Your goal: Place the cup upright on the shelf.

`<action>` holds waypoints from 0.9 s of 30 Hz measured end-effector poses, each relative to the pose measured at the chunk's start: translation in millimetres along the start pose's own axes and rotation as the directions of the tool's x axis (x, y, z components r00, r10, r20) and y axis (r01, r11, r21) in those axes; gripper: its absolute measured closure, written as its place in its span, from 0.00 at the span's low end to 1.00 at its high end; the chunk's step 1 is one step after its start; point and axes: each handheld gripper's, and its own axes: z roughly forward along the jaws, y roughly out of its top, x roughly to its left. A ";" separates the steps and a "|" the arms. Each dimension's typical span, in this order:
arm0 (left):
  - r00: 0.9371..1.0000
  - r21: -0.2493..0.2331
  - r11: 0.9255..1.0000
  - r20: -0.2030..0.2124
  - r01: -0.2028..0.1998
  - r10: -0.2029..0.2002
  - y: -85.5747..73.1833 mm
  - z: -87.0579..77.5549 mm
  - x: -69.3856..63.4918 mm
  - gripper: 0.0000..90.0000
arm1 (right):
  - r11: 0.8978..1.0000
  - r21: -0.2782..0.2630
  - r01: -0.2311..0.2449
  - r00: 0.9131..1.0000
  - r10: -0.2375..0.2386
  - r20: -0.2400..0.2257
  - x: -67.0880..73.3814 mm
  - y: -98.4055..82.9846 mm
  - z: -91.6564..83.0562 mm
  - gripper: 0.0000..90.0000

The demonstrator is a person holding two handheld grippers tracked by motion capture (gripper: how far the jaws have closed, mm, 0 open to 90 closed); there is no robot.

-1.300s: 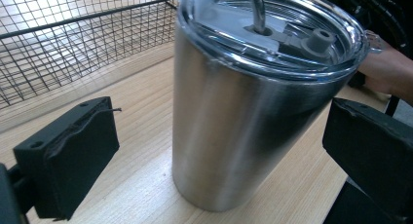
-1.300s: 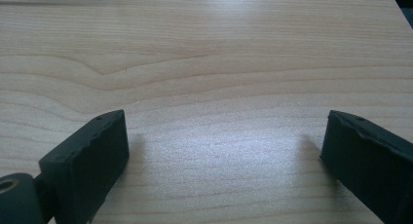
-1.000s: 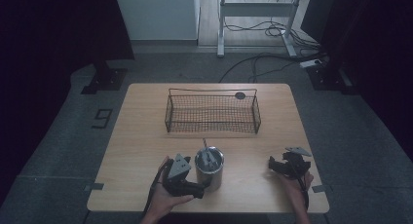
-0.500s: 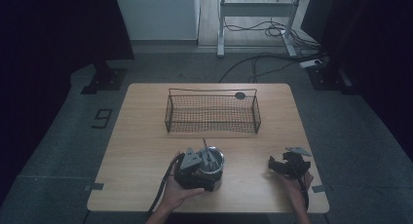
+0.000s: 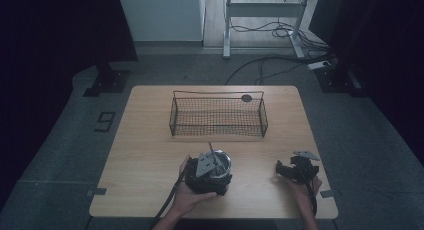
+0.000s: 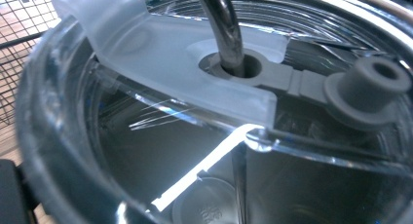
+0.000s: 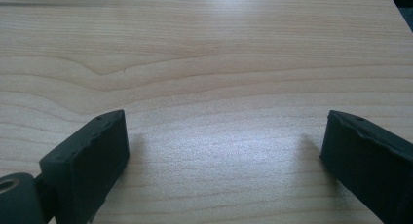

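Left gripper [image 5: 210, 171]: lower centre of the high view, held from below by the left hand [image 5: 189, 197], positioned directly over the tumbler. Jaw state cannot be determined; one black jaw edge appears at the lower left corner of the left gripper view.
Tumbler [image 5: 221, 166]: metal cup standing upright on the table [image 5: 150, 140], lower centre of the frame, in front of the wire basket and apart from it. Long axis vertical, mouth facing up.
Lid [image 6: 146, 44]: clear plastic, seated on the tumbler rim, seen at close range in the left gripper view.
Straw [image 6: 224, 24]: metal, passing through the grey grommet [image 6: 234, 68] in the lid; in the high view its tip [image 5: 210, 147] rises above the cup, leaning toward the basket.
Wire basket [image 5: 218, 115]: upper centre of the table, long axis running left to right.
Right gripper [image 5: 295, 170]: lower right of the high view, resting low over the tabletop, well apart from the tumbler. Jaws spread wide, holding nothing; bare wood lies between them in the right gripper view [image 7: 224, 156].
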 end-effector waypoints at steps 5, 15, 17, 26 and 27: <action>1.000 -0.009 1.000 0.001 -0.020 0.020 -0.9 -1.1 0.0 0.04 | 1.000 -0.001 -0.003 1.000 0.003 0.003 -0.2 0.0 -0.1 0.04; 1.000 0.001 1.000 0.007 -0.027 0.027 0.2 -1.9 0.5 0.04 | 1.000 -0.003 -0.008 1.000 0.008 0.007 -0.3 -0.1 -0.4 0.05; 1.000 0.003 1.000 0.014 -0.021 0.021 0.4 -2.1 1.8 0.04 | 1.000 -0.002 -0.008 1.000 0.008 0.008 -0.3 -0.1 -0.5 0.05; 1.000 -0.010 1.000 0.013 0.007 -0.007 0.5 -3.2 5.2 0.04 | 1.000 -0.003 -0.008 1.000 0.008 0.008 -0.5 -0.1 -0.6 0.06; 1.000 -0.013 1.000 0.015 0.016 -0.016 1.2 -4.3 6.8 0.04 | 1.000 -0.004 -0.010 1.000 0.010 0.009 -0.5 -0.1 -0.6 0.06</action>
